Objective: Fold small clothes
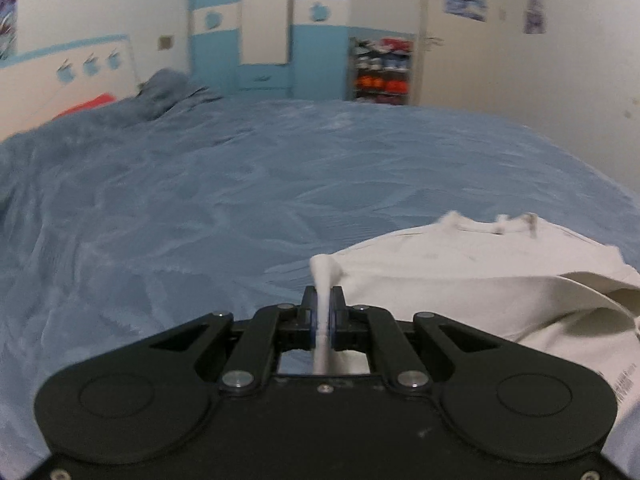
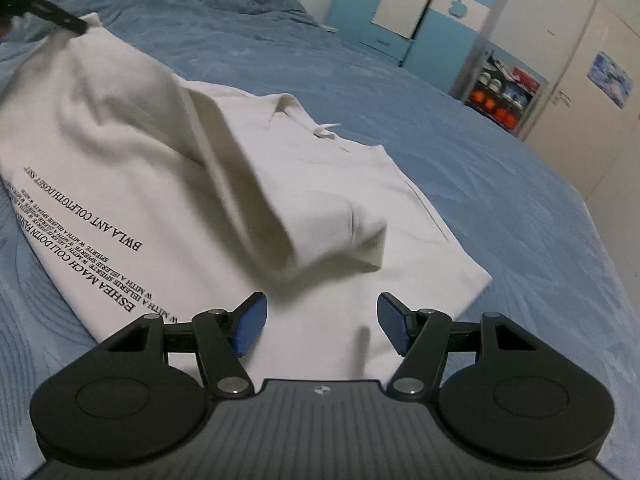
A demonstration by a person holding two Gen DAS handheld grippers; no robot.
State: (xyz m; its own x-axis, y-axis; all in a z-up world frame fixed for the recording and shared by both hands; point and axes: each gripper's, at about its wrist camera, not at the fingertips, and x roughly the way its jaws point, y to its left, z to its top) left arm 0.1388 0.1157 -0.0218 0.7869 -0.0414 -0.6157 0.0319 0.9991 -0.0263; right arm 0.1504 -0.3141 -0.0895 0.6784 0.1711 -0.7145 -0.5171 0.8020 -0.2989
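Observation:
A cream T-shirt (image 2: 352, 184) with black printed text lies on the blue bedspread (image 2: 460, 128), one side lifted into a loose fold. My left gripper (image 1: 323, 300) is shut on a pinched edge of the T-shirt (image 1: 460, 272), which stretches off to the right in the left wrist view. In the right wrist view the left gripper (image 2: 78, 24) shows at the top left, holding up the shirt's corner. My right gripper (image 2: 320, 320) hangs open just above the near part of the shirt, its blue pads (image 2: 250, 326) apart with nothing between them.
The bedspread (image 1: 200, 200) covers a wide bed. A crumpled blue blanket (image 1: 172, 92) sits near the headboard at the far left. A blue and white wardrobe (image 1: 268, 28), a shoe rack (image 1: 382, 72) and a door (image 2: 580, 92) stand beyond the bed.

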